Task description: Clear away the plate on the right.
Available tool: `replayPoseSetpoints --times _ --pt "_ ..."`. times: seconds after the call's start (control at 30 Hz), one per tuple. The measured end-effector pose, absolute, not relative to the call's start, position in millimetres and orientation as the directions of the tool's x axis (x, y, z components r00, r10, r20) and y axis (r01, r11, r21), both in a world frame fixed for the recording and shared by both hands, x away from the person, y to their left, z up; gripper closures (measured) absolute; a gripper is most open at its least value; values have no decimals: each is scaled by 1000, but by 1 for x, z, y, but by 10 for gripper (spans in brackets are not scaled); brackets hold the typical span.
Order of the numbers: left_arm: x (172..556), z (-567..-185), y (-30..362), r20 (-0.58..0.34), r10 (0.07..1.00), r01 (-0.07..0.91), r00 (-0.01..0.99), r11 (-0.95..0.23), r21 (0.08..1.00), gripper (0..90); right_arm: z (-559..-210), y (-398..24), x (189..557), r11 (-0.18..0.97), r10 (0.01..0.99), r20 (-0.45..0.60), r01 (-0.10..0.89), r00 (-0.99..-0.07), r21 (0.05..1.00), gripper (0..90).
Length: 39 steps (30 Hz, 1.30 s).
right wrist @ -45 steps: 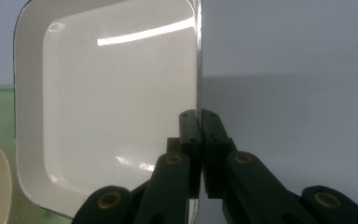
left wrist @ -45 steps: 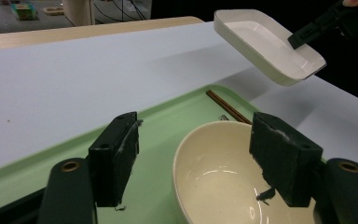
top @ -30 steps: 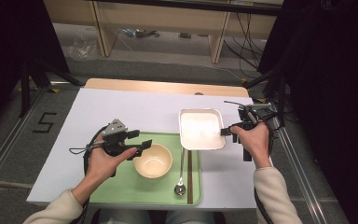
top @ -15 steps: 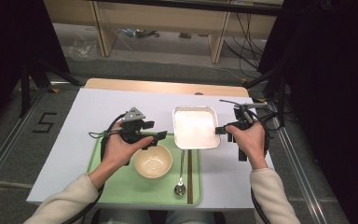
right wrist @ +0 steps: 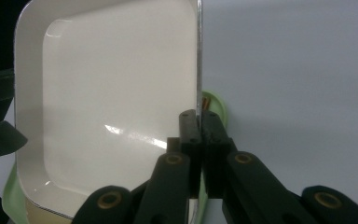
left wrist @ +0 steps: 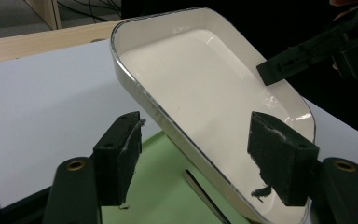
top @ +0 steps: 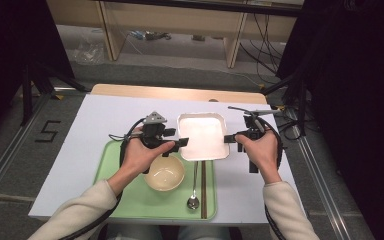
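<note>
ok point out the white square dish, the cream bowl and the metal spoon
white square dish (top: 202, 135), high view, middle of its floor
cream round bowl (top: 164, 172), high view, inside bottom
metal spoon (top: 193, 202), high view, its scoop end

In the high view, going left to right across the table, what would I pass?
Left gripper → white square dish → right gripper. Nearer the person, on the green tray: bowl → spoon → chopsticks.

High view above the table's near edge facing forward and down, both gripper views close on the dish (top: 203, 136) from opposite edges
</note>
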<state>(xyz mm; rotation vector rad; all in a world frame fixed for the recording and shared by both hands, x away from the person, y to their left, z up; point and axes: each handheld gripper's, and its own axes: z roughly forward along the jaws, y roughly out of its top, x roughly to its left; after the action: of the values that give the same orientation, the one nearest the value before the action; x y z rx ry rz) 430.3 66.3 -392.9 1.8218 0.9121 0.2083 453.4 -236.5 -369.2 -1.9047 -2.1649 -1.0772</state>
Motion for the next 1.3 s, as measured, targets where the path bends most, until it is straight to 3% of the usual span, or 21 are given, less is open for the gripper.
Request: replayPoseSetpoints --times 0.4,0.67,1.1,1.3 --pt "435 -397 64 -261 710 528 654 -181 830 471 -371 -225 451 19 843 454 858 -290 513 898" --pt "437 -397 68 -301 726 560 619 -139 817 538 -370 -222 449 28 851 441 863 -286 505 898" --pt "437 -385 81 -328 765 549 554 -40 835 808 -378 -210 449 68 849 417 850 -324 522 897" --pt "436 -376 84 -325 774 547 544 -34 836 832 -377 -207 448 84 835 424 843 -351 532 896"
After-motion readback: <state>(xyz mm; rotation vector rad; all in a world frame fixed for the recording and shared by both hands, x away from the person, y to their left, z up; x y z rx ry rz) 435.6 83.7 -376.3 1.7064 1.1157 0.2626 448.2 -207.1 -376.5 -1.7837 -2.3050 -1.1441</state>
